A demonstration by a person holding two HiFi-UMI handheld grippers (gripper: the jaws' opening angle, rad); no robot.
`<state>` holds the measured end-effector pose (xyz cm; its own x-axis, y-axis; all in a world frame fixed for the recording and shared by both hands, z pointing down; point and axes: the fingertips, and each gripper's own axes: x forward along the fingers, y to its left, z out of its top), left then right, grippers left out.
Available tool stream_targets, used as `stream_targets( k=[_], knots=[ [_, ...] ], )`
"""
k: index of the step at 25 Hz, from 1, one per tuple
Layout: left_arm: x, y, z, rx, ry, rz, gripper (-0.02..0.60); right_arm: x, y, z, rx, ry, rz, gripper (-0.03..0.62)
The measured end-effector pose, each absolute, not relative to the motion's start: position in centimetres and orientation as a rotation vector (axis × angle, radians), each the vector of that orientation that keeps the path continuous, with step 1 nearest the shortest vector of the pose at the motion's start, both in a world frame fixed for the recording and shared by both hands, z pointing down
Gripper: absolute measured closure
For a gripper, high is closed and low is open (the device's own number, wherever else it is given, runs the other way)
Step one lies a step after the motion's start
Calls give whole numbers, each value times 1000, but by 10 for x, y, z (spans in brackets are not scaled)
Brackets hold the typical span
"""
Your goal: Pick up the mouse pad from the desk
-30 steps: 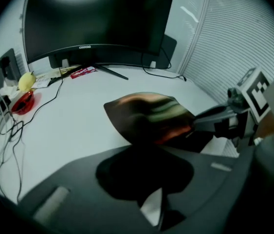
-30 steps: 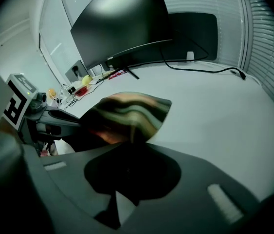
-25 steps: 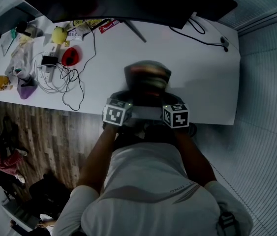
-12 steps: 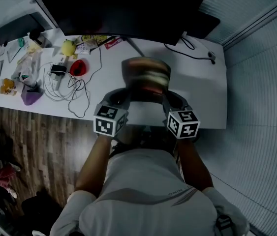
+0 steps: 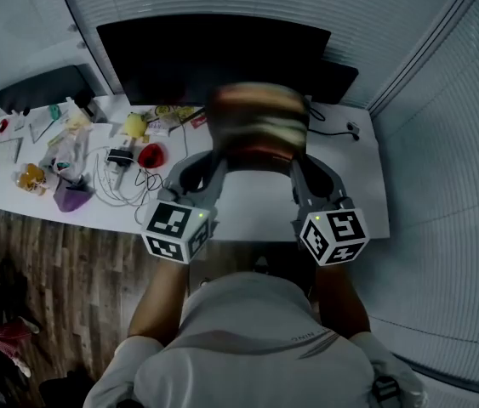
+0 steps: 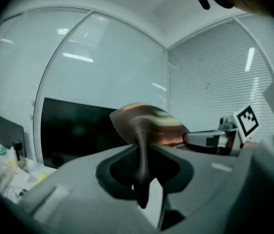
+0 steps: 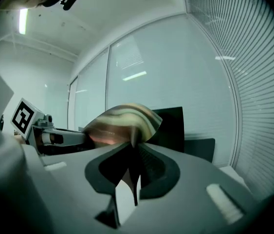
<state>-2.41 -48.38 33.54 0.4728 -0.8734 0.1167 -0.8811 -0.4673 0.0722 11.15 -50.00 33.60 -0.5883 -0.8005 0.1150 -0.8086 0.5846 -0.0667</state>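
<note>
A: Mouse pad (image 5: 258, 124) where?
B: Up off desk (image 5: 256, 204), ahead of me, long axis crossways. My left gripper (image 5: 215, 165) pinches its left edge, right gripper (image 5: 297, 167) its right. Both equally near.

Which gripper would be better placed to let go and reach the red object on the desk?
Left, probably: the left gripper is nearer the red object; the right gripper also clamps the mouse pad.
</note>
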Motion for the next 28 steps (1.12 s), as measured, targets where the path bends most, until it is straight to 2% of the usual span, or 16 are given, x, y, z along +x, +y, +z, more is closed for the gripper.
stream_targets(
  k=[11, 28],
  knots=[
    [-25, -460, 247, 2767, -1615, -70, 509, 114, -474, 248, 1490, -2876, -90, 548],
    [-19, -449, 243, 2775, -1605, -78, 513, 120, -464, 247, 1484, -2916, -14, 548]
  ],
)
